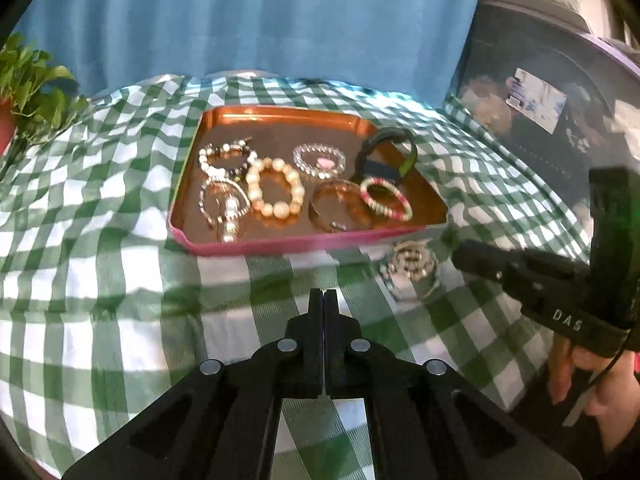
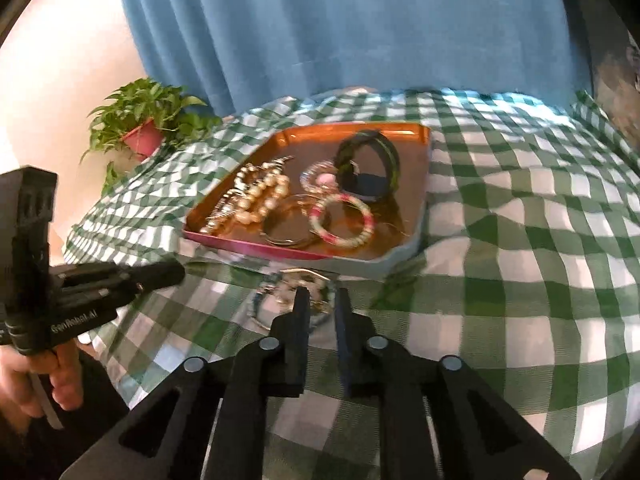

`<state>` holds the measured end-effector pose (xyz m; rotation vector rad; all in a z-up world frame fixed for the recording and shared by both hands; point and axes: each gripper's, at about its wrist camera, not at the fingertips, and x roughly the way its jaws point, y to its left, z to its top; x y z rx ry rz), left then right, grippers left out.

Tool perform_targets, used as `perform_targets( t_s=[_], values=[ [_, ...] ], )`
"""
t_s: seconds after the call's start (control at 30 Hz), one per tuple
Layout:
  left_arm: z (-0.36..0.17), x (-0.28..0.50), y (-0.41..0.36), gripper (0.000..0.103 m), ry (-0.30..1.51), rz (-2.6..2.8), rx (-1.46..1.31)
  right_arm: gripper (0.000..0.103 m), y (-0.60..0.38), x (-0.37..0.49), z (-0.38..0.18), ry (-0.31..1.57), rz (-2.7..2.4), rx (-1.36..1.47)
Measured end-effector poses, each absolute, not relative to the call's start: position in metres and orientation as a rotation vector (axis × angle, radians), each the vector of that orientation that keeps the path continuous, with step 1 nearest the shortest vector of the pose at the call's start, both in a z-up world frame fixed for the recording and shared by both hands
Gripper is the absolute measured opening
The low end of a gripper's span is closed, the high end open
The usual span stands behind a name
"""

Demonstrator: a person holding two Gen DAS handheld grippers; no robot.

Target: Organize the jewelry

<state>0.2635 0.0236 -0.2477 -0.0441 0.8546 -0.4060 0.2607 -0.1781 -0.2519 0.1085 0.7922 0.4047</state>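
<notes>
A copper tray with a pink rim [image 1: 280, 245] [image 2: 416, 216] sits on the green checked cloth and holds several bracelets: a large pearl one [image 1: 273, 191], a pink and cream one [image 1: 386, 197] [image 2: 342, 220], a dark wide bangle [image 1: 386, 152] [image 2: 368, 164]. A beaded bracelet pile [image 1: 410, 266] [image 2: 280, 286] lies on the cloth just in front of the tray. My left gripper [image 1: 323, 300] is shut and empty, hovering before the tray. My right gripper [image 2: 322, 298] is open, its fingertips right at the loose pile; it also shows in the left wrist view [image 1: 458, 255].
A potted green plant [image 2: 144, 128] [image 1: 28, 92] stands at the table's far left. A blue curtain [image 1: 260, 20] hangs behind. A dark round container [image 1: 540, 120] is at the right. The checked cloth [image 2: 520, 280] is rumpled around the tray.
</notes>
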Motion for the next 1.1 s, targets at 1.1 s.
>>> perform_targets(
  t_s=[1.1],
  values=[
    [-0.259, 0.275, -0.004, 0.007, 0.918, -0.471, -0.099, 0.009, -0.155, 0.278, -0.258, 0.864, 0.397, 0.052]
  ],
)
